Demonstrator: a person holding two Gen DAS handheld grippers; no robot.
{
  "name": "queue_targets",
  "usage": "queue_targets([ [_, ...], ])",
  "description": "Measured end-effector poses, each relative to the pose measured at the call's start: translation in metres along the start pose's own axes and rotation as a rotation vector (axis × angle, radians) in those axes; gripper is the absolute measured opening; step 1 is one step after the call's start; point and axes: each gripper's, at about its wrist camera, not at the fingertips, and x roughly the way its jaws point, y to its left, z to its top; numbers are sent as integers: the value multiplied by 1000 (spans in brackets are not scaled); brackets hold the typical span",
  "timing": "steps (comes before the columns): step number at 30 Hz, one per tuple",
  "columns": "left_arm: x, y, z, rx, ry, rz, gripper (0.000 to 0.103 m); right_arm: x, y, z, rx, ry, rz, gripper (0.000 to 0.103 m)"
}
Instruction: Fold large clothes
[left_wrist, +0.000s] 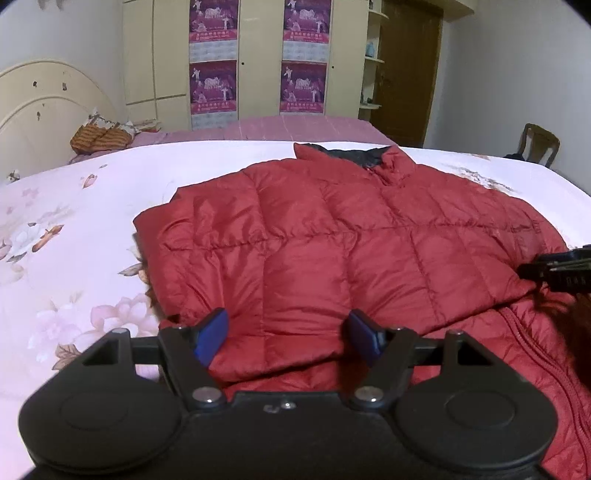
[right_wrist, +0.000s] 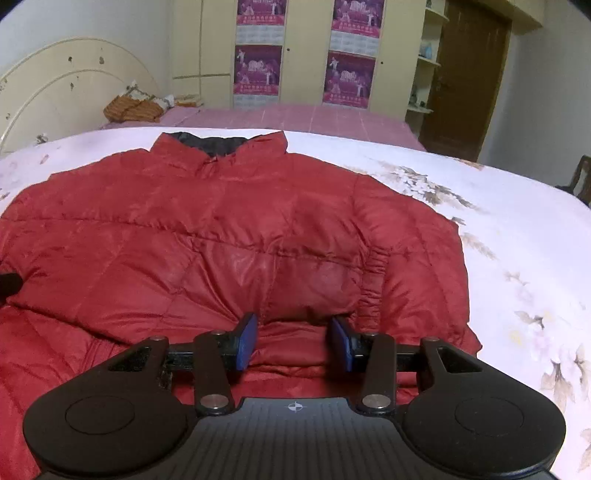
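A red quilted puffer jacket (left_wrist: 332, 236) lies flat on the bed, collar away from me, with both sleeves folded in over the body. It also fills the right wrist view (right_wrist: 207, 251). My left gripper (left_wrist: 288, 338) is open, its blue pads hovering over the jacket's lower left part with nothing between them. My right gripper (right_wrist: 293, 341) is open over the lower right part, near the folded sleeve's elastic cuff (right_wrist: 373, 280). The right gripper's tip (left_wrist: 554, 271) shows at the right edge of the left wrist view.
The bed has a white floral cover (left_wrist: 74, 229) and a pink sheet (left_wrist: 288, 127) beyond. A cream headboard (left_wrist: 40, 107) and an orange bundle (left_wrist: 99, 138) are at the far left. A wardrobe with posters (left_wrist: 255, 59), a brown door (left_wrist: 406, 74) and a chair (left_wrist: 537, 144) stand behind.
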Motion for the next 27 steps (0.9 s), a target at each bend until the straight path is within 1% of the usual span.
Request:
queue_targets([
  [4,-3,1,2,-4,8,-5,72,-1,-1,2,8,10,2,43],
  [6,-8,1,5,-3,24,-10,81,-8,-3,6,13,-4,5,43],
  [8,-17,-3,7,7,19,0,95,-25,-7,9,39,-50,19,43],
  [11,-28,-7,5,14,10,17,96,-43,-13,12,79,-78,51,43],
  [12,-32,-8,3,10,15,21,96,-47,-13,13,89,-81,54,59],
  [14,-39,-9,-1,10,19,26,96,-58,-14,10,87,-109,54,95],
  [16,-50,-11,-9,16,20,31,95,-74,-18,6,79,-132,90,95],
  [19,-71,-12,-26,15,30,44,94,-97,-34,-9,109,-137,104,95],
  [20,-78,-11,-32,14,31,51,93,-105,-41,-15,129,-137,110,92],
  [21,-86,-11,-39,13,33,61,92,-113,-49,-23,145,-136,117,83],
  [22,-95,-11,-46,8,40,72,92,-120,-58,-30,160,-128,117,79],
  [25,-121,-8,-68,-21,56,99,89,-145,-84,-58,209,-111,124,73],
  [27,-137,-7,-81,-35,61,113,89,-164,-99,-78,235,-97,130,66],
])
